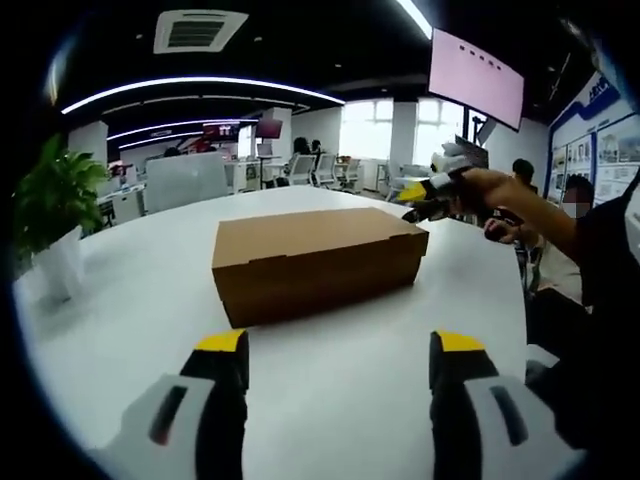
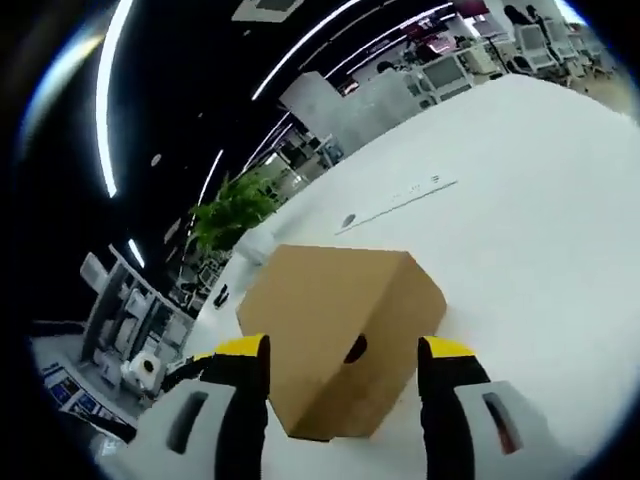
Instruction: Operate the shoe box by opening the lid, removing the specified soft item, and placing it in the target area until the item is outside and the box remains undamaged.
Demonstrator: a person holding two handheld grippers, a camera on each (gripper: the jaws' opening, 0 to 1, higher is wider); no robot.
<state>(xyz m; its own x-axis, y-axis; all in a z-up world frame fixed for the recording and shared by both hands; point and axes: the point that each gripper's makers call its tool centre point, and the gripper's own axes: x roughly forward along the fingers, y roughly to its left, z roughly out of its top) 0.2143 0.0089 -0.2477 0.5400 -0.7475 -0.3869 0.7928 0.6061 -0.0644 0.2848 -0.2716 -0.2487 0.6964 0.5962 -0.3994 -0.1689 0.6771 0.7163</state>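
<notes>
A white bench [image 1: 330, 400] in an open office carries the closed cardboard shoe box [image 1: 315, 260], which lies just beyond the left tool [image 1: 340, 365], jaws wide apart and empty. The right tool [image 2: 345, 365], equally open and empty, hangs close over the box's end wall with its finger hole [image 2: 355, 350]. I judge that a hard pinch or an uneven pull there could crease the lid, or drag the light box across the smooth top toward the potted plant [image 1: 55, 215].

left view distant, right close, sharing box [image 1: 318, 262]
</notes>
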